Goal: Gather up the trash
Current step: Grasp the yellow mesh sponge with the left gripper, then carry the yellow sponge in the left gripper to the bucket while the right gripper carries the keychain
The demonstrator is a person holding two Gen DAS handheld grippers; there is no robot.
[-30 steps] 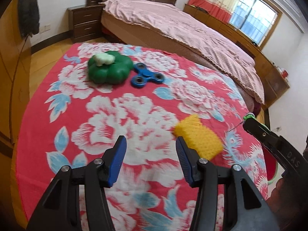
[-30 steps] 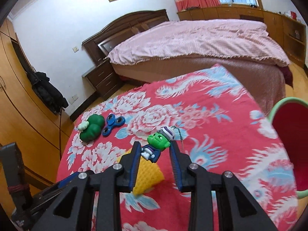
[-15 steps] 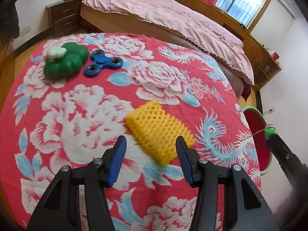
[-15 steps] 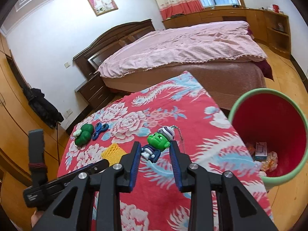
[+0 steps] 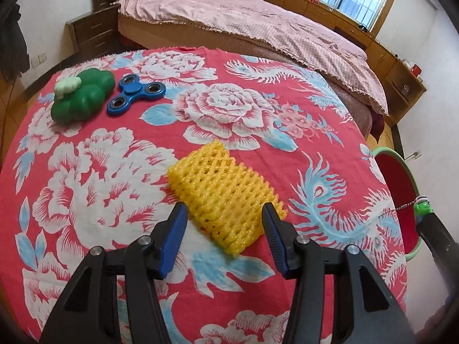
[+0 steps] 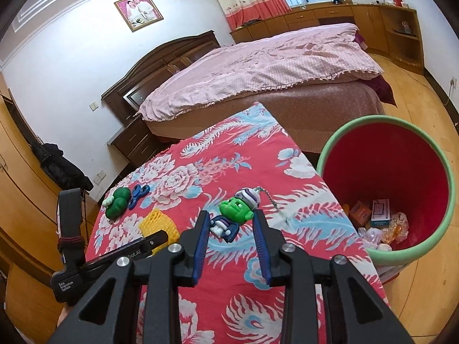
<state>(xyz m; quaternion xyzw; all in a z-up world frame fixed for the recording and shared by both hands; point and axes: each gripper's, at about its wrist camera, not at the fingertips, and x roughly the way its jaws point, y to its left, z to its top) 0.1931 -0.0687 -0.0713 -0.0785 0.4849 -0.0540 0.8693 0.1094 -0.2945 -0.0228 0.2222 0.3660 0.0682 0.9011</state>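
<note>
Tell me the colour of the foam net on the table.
Yellow; the foam net shows best in the left wrist view.

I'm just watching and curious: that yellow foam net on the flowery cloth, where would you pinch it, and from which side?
Across its narrow width, I'd guess. The yellow foam net lies flat with its long axis running away from the left gripper, whose open fingers already straddle its near end. Coming down from above onto the long side edges should let the soft mesh squash between the pads.
</note>
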